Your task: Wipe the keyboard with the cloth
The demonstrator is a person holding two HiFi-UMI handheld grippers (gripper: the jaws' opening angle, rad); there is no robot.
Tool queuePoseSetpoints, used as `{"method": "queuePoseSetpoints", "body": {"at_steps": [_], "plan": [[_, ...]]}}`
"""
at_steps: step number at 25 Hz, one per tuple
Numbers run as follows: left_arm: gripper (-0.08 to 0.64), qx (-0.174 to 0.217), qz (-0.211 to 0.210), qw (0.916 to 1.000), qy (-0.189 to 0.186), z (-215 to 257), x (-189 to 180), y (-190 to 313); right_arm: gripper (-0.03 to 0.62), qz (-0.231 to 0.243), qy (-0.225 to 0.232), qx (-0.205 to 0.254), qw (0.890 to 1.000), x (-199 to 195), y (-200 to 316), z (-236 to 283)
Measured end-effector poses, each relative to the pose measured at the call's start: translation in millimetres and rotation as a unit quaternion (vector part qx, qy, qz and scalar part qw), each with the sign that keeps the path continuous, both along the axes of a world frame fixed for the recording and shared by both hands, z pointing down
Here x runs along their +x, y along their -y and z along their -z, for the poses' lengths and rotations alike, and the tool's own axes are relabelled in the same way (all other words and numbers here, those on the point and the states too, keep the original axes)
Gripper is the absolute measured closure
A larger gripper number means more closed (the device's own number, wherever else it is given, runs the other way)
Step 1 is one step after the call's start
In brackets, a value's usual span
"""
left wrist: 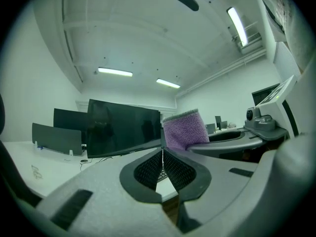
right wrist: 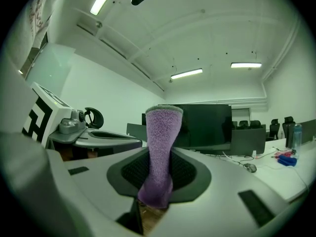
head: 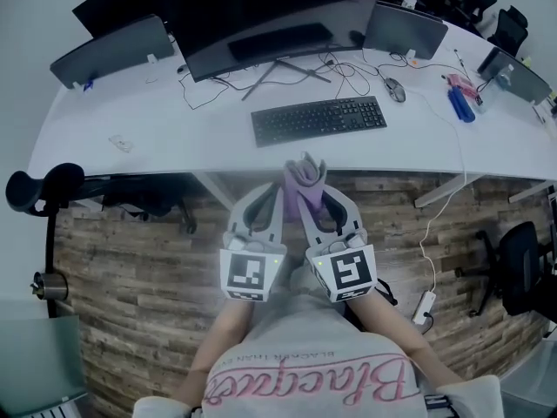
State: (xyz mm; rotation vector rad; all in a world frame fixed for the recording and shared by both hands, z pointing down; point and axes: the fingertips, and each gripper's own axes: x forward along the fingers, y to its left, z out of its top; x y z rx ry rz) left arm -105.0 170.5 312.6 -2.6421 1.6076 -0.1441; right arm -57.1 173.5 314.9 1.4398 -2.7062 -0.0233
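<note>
1. Right tool [right wrist: 158,174] has its jaws pressed together on a purple cloth [right wrist: 162,137]. The cloth stands upright between the dark meshed pads. Its lower end hangs out just below them, and its upper end rises well above the jaw tips.
2. The left tool [left wrist: 162,154] has its jaws fully together with nothing between them, and its two meshed pads meet in a thin line.
3. In the head view the two tools are side by side over the person's lap, close to the body. Their marker cubes are nearest the camera and their tips point toward the near edge of the bench [head: 157,142]. The left tool's tip sits just beside the cloth, but whether it touches it cannot be told.
4. The keyboard [head: 318,118] is black and lies flat on the white bench, a little right of centre. It is on the far side of both tools and well apart from the cloth, which is up in the right tool rather than on the bench.
5. Beyond the keyboard a wide dark monitor [head: 261,11] stands on a splayed foot. Black cables [head: 348,77] loop across the bench beside the foot.
6. A mouse [head: 396,89] rests just to the right of the keyboard, slightly farther back.
7. Under and in front of the bench is a wood-patterned floor [head: 139,268]. On it, to the right of the person, lies a white power strip [head: 426,303], and a black office chair [head: 522,273] stands at the right edge.
</note>
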Motion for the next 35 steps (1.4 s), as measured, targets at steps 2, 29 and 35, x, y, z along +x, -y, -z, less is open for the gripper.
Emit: {"method": "queuePoseSetpoints", "body": {"at_steps": [2,29,35], "plan": [[0.554,0.0,0.009,1.0,0.0,2,4,19,0.505,0.007,0.002,-0.002,1.0,5,21,0],[0.554,-0.052,0.12,0.9913,-0.014,-34,16,147,0.506,0.125,-0.012,-0.07,0.99,20,153,-46],[0.554,-0.054,0.123,0.9909,-0.016,-36,-8,177,0.506,0.123,-0.011,-0.08,0.989,1,183,-44]]}}
